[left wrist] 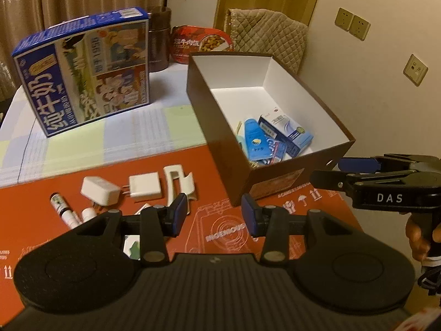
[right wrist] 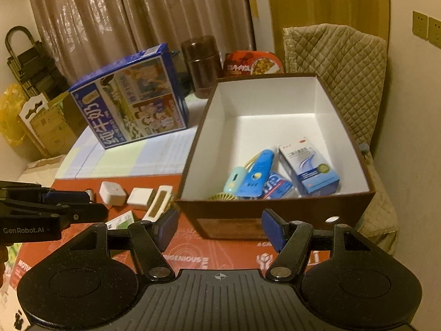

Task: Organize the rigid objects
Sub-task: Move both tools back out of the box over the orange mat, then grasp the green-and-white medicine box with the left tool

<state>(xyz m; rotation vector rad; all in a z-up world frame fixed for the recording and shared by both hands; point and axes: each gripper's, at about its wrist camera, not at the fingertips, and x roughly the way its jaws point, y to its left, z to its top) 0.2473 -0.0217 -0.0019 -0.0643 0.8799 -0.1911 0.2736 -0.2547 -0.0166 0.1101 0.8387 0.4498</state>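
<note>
Left tongs [left wrist: 210, 211] parted, empty, over white plastic chargers [left wrist: 144, 184] on red worktop [left wrist: 217, 231]. Brown cardboard box [left wrist: 220, 149] holding blue packets [right wrist: 259, 178] beyond. Right tongs [right wrist: 219, 226] parted wider, empty, before box.

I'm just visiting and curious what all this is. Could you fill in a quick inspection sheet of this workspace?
Surface: red printed cardboard over a checked cloth.
Job's things: brown box holding blue packets and a medicine carton; two white chargers, a white clip and small tubes lie outside it.
Clutter: milk carton, brown jar, food tub.
Grippers: left gripper and right gripper open, both empty.
Cables: nothing seen.
Surroundings: curtains, quilted chair, wall sockets.
</note>
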